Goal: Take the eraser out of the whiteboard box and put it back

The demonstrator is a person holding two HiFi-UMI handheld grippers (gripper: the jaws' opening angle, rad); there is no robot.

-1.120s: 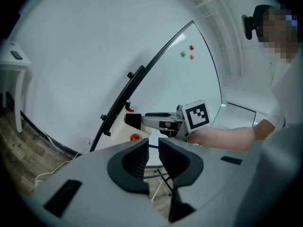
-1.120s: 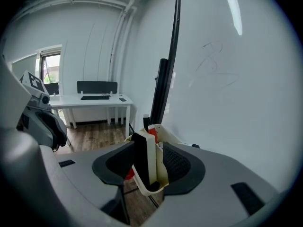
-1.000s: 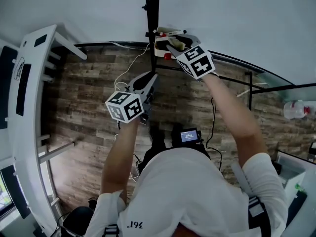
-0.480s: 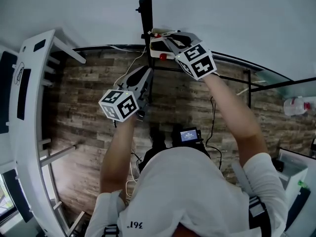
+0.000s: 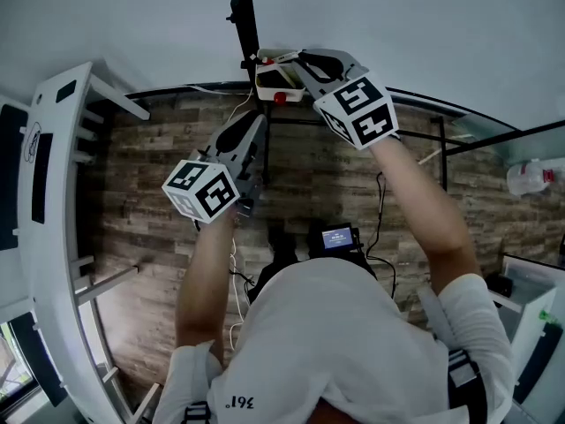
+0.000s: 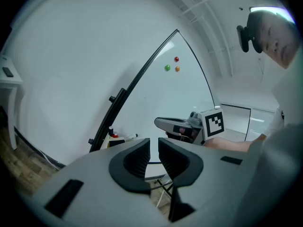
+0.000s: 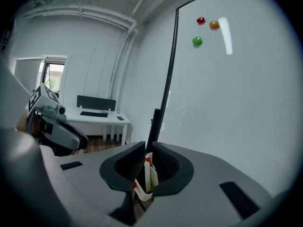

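The white whiteboard box (image 5: 267, 83) hangs on the whiteboard's lower frame, with marker pens and a red cap in it; it also shows as the box (image 6: 115, 139) in the left gripper view. My right gripper (image 5: 297, 60) is just above and right of it. Its jaws are closing, and a thin white-and-red piece, the eraser (image 7: 147, 170), stands in the narrow gap, touching both pads. My left gripper (image 5: 254, 124) hangs lower left of the box, pointing level at the board. The left gripper (image 6: 154, 146) holds nothing, its pads a thin slit apart.
The whiteboard (image 7: 227, 103) carries three magnets (image 7: 197, 41) high up, and its black stand post (image 5: 247, 25) runs up beside the box. A white desk (image 5: 53, 193) stands at the left over the wooden floor. A plastic bottle (image 5: 530, 177) lies at the right.
Both grippers have risen. The right gripper has come up out of the box, and its jaws have drawn together. The left gripper moved up toward the board's frame.
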